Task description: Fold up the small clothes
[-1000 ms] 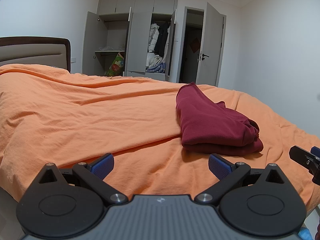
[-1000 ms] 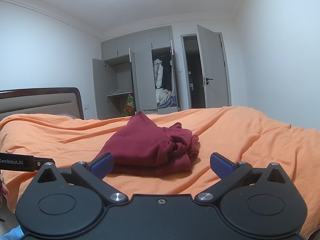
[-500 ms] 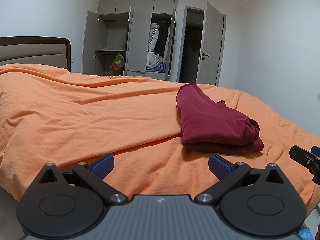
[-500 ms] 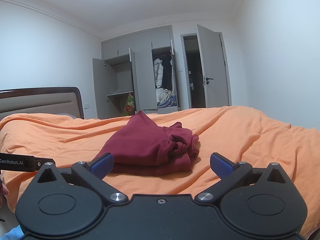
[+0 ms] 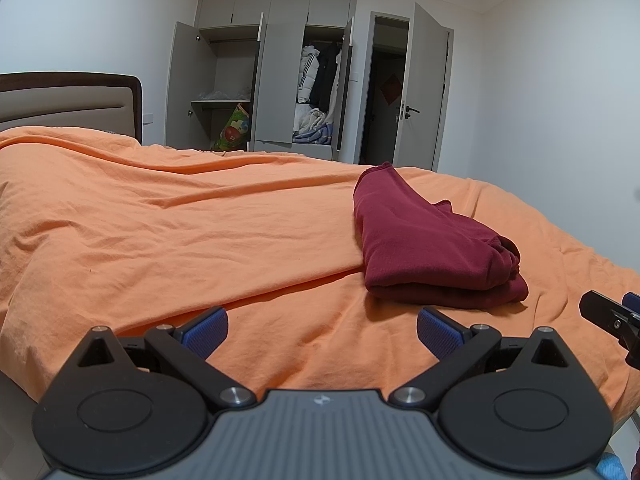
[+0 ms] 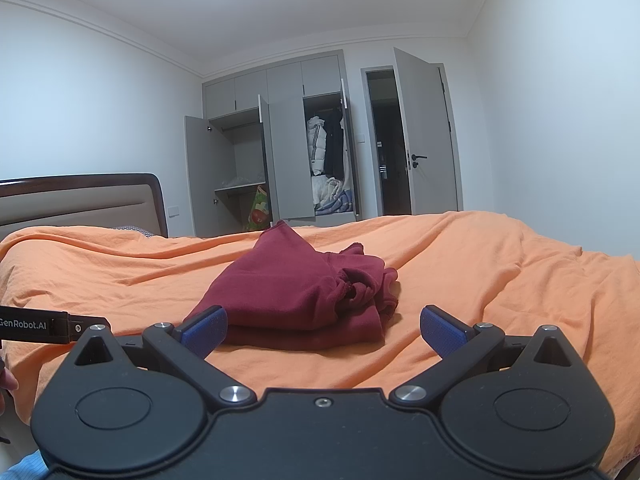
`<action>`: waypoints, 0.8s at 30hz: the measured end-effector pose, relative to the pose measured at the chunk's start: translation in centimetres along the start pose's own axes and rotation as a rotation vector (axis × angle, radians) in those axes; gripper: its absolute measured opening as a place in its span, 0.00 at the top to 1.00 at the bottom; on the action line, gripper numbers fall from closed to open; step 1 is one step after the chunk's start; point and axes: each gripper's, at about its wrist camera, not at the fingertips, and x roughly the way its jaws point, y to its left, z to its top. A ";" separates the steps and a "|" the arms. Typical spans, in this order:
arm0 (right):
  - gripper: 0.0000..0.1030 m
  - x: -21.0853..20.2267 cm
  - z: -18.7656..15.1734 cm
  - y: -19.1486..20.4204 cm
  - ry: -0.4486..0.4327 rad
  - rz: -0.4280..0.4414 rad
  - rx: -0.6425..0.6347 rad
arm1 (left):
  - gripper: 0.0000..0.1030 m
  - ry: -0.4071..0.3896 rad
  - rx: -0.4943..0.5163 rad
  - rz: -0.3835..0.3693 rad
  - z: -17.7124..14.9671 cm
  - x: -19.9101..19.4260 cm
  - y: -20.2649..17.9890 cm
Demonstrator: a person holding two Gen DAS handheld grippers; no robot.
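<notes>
A dark red garment (image 5: 424,248) lies folded in a thick stack on the orange bed cover (image 5: 200,240), right of centre in the left wrist view. In the right wrist view the same garment (image 6: 304,292) sits just beyond the gripper, its bunched edge facing right. My left gripper (image 5: 322,330) stands open near the bed's front edge, left of the garment, with nothing between its blue pads. My right gripper (image 6: 322,330) is open too, close in front of the garment without touching it. A part of the right gripper (image 5: 612,316) shows at the right edge of the left wrist view.
The bed's headboard (image 5: 72,100) is at the far left. Behind the bed stands a grey wardrobe (image 5: 276,72) with open doors and hanging clothes, beside an open room door (image 5: 424,88). The left gripper's body (image 6: 44,326) shows at the left edge of the right wrist view.
</notes>
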 end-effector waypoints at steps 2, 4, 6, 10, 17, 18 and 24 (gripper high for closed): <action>0.01 0.0 0.0 0.0 0.000 0.000 0.000 | 0.00 0.000 0.000 0.000 0.0 0.0 0.0; 0.01 0.0 0.0 0.0 0.000 0.000 0.000 | 0.00 0.000 0.000 0.000 0.0 0.0 0.0; 0.01 0.0 0.0 0.0 0.000 0.000 0.000 | 0.00 0.000 0.001 0.000 0.0 0.0 0.0; 0.01 0.0 0.0 0.0 0.001 0.000 0.000 | 0.00 0.001 0.000 -0.001 0.0 0.0 0.0; 0.01 0.0 0.0 0.0 0.003 0.000 -0.001 | 0.00 0.027 -0.017 0.002 -0.3 0.3 0.3; 0.01 0.0 0.0 0.0 0.003 0.000 -0.001 | 0.00 0.038 -0.022 0.008 -0.3 0.4 0.2; 0.01 0.1 -0.2 0.0 0.005 0.002 -0.002 | 0.00 0.055 -0.005 0.066 -0.4 0.7 -0.1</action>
